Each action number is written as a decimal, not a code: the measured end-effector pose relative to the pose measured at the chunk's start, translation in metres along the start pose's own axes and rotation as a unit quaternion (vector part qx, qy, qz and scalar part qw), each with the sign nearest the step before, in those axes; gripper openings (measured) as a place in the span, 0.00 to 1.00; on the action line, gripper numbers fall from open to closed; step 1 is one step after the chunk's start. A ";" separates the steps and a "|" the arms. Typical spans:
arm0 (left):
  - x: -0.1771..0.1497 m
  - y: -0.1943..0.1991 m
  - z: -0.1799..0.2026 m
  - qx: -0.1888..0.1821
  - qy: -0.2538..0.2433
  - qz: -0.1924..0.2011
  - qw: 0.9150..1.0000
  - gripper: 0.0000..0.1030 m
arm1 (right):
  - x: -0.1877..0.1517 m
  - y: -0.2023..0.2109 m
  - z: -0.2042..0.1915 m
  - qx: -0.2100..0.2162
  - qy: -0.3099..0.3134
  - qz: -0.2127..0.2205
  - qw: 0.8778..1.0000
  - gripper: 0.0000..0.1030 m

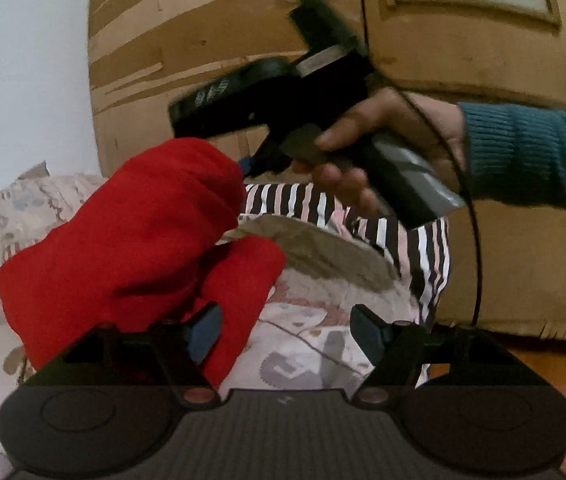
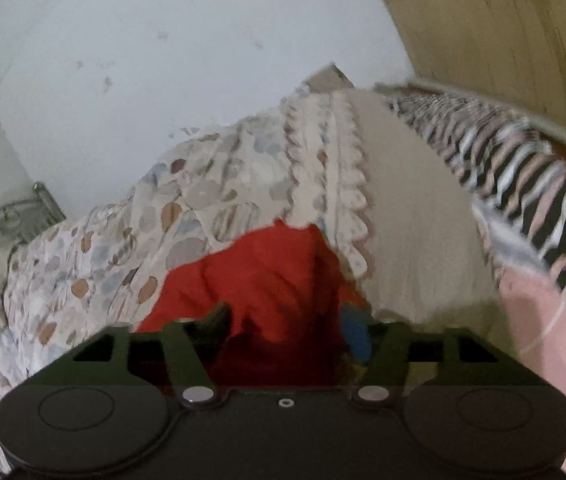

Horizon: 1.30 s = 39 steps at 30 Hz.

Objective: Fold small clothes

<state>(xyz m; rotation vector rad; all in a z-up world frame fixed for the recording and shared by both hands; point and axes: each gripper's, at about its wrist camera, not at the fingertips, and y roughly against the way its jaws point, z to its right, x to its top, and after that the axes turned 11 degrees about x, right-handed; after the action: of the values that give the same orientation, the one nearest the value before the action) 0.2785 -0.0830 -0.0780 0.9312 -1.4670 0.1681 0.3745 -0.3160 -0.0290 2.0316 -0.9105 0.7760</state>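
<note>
Both grippers are seen at a red garment (image 1: 131, 240). It is pinched by the right gripper (image 1: 248, 166) (lifted off the bedspread (image 1: 315, 336)). The left gripper (image 1: 283, 334) is spread wide, nothing clamped.

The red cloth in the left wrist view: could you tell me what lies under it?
Around the red cloth a patterned bedspread and a striped cloth show. What lies directly beneath is covered.

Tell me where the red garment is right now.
The red garment hangs left of centre in the left wrist view, lifted over the patterned bedspread, pinched by the right gripper.
</note>
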 end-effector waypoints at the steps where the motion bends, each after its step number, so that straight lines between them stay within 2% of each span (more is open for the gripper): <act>1: 0.000 0.000 0.000 0.000 0.001 0.000 1.000 0.73 | 0.002 0.004 -0.005 0.007 0.004 0.002 1.000 0.82; 4: -0.001 -0.002 0.003 0.003 -0.011 -0.005 1.000 0.73 | 0.010 0.014 -0.025 0.036 0.022 0.003 0.999 0.90; 6: -0.003 -0.005 0.003 -0.014 -0.004 -0.018 1.000 0.73 | 0.014 0.015 -0.038 0.050 0.037 -0.012 0.998 0.97; 9: -0.008 -0.005 0.003 -0.040 0.021 -0.033 0.998 0.73 | 0.011 0.008 -0.055 0.015 0.085 -0.052 0.995 0.97; 11: -0.010 0.000 0.000 -0.051 0.041 -0.028 0.997 0.73 | 0.003 0.006 -0.056 -0.004 0.110 -0.064 0.992 0.97; 13: -0.010 0.010 -0.007 -0.063 0.071 -0.015 0.995 0.74 | -0.004 0.004 -0.047 -0.019 0.107 -0.079 0.991 0.97; 17: -0.005 0.035 -0.027 -0.076 0.147 0.026 0.986 0.83 | -0.025 0.007 -0.018 -0.030 0.080 -0.095 0.992 0.97; 19: -0.004 0.050 -0.042 -0.058 0.189 0.051 0.979 0.88 | -0.039 0.009 -0.008 -0.051 0.077 -0.100 0.991 0.96; 21: -0.004 0.061 -0.061 -0.021 0.242 0.073 0.967 0.99 | -0.051 0.013 0.003 -0.041 0.053 -0.085 0.994 0.96; 23: -0.008 0.069 -0.080 0.015 0.298 0.094 0.950 0.99 | -0.057 0.017 0.013 -0.029 0.015 -0.073 0.997 0.96; 25: -0.013 0.071 -0.099 0.040 0.351 0.099 0.930 0.99 | -0.060 0.016 0.015 -0.025 0.008 -0.065 0.998 0.96; 29: -0.027 0.052 -0.134 0.051 0.450 0.064 0.889 0.99 | -0.065 0.014 0.009 -0.035 0.041 -0.056 0.997 0.97; 32: -0.038 0.035 -0.149 0.034 0.490 0.022 0.871 0.99 | -0.068 0.013 0.008 -0.042 0.049 -0.050 0.997 0.99; 34: -0.042 0.022 -0.151 0.026 0.495 -0.005 0.869 0.99 | -0.070 0.013 0.009 -0.043 0.047 -0.046 0.997 0.99; 36: -0.046 0.011 -0.145 0.015 0.488 -0.026 0.872 0.99 | -0.072 0.014 0.011 -0.043 0.044 -0.044 0.997 0.99; 38: -0.050 0.005 -0.142 0.002 0.481 -0.031 0.876 0.99 | -0.073 0.014 0.012 -0.044 0.042 -0.043 0.997 0.99; 39: -0.050 0.003 -0.139 0.004 0.472 -0.034 0.881 0.99 | -0.073 0.014 0.013 -0.041 0.040 -0.041 0.998 0.99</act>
<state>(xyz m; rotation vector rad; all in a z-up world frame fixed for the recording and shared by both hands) 0.3753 0.0270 -0.0978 0.7305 -0.5230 0.4981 0.3247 -0.3086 -0.0854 1.9404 -0.7960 0.7572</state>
